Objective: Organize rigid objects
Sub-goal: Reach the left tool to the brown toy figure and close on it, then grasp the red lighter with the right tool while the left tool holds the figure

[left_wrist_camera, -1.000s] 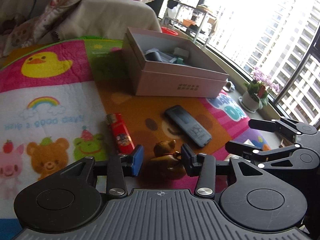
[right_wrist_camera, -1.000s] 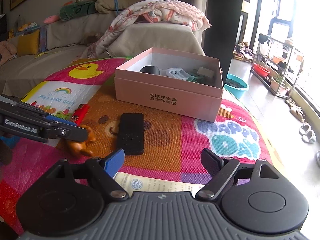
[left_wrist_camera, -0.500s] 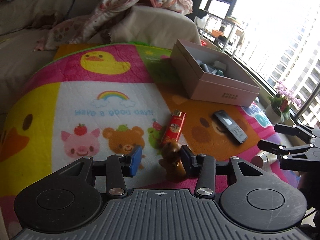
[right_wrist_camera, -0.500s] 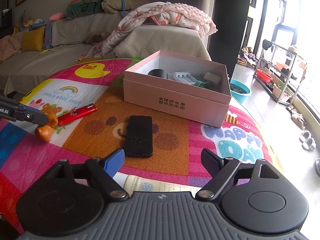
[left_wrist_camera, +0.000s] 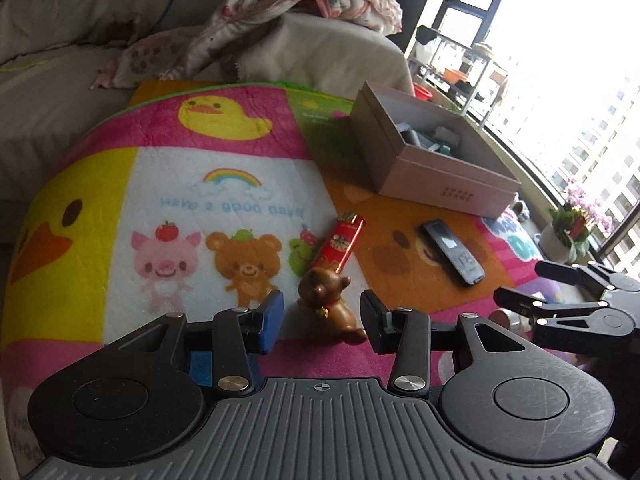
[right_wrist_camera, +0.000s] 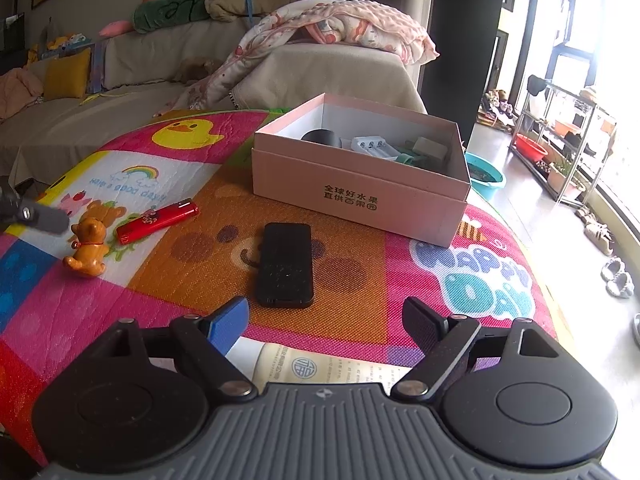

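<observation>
A small brown bear figurine (left_wrist_camera: 330, 306) stands on the colourful mat between the fingers of my left gripper (left_wrist_camera: 322, 320), which is open and not touching it; it also shows in the right wrist view (right_wrist_camera: 88, 246). A red lighter (left_wrist_camera: 340, 242) lies just beyond it, seen too in the right wrist view (right_wrist_camera: 158, 220). A black remote (right_wrist_camera: 285, 264) lies in front of my right gripper (right_wrist_camera: 326, 322), which is open and empty. The open pink box (right_wrist_camera: 360, 196) holds several small items.
A paper-wrapped tube (right_wrist_camera: 320, 368) lies under my right gripper. A covered sofa (right_wrist_camera: 320, 68) with a blanket stands behind the mat. The mat's right edge drops to the floor, where there are a teal basin (right_wrist_camera: 486, 176), a rack (right_wrist_camera: 568, 136) and shoes.
My left gripper carried the bear figurine left and back, away from the remote, set it on the mat near the lighter and opened its fingers. The right gripper barely moved.
</observation>
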`<state>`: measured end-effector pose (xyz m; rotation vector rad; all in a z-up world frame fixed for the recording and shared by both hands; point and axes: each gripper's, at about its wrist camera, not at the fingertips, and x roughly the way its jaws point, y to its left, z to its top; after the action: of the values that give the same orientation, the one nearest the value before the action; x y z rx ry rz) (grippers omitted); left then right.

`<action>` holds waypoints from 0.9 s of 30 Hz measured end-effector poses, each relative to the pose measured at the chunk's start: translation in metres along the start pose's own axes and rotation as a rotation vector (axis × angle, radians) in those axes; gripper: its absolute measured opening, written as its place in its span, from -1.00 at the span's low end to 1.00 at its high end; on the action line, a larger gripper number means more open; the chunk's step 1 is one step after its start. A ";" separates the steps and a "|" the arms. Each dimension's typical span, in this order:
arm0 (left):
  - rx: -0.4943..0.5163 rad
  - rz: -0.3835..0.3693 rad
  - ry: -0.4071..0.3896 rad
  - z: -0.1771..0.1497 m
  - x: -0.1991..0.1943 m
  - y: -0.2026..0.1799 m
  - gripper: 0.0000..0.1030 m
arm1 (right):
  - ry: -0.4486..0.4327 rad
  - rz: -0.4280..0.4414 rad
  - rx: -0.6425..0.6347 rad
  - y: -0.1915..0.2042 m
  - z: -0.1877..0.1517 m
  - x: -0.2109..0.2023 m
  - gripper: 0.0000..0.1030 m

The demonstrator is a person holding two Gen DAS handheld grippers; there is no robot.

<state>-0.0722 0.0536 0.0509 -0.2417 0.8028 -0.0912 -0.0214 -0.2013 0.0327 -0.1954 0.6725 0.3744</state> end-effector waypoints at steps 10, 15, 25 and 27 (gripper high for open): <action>0.077 0.018 -0.019 -0.007 0.031 -0.012 -0.31 | 0.012 0.020 -0.019 0.009 0.002 0.003 0.64; 0.069 -0.018 -0.025 -0.012 0.023 0.000 -0.38 | 0.002 0.113 -0.041 0.027 0.027 0.016 0.64; 0.007 0.016 -0.030 -0.021 -0.001 0.034 -0.38 | 0.039 0.372 -0.217 0.096 0.063 0.074 0.70; -0.011 0.011 -0.033 -0.023 -0.002 0.038 -0.39 | 0.047 0.345 -0.266 0.109 0.066 0.083 0.70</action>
<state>-0.0905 0.0871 0.0278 -0.2486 0.7716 -0.0721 0.0327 -0.0597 0.0243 -0.3432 0.7030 0.7937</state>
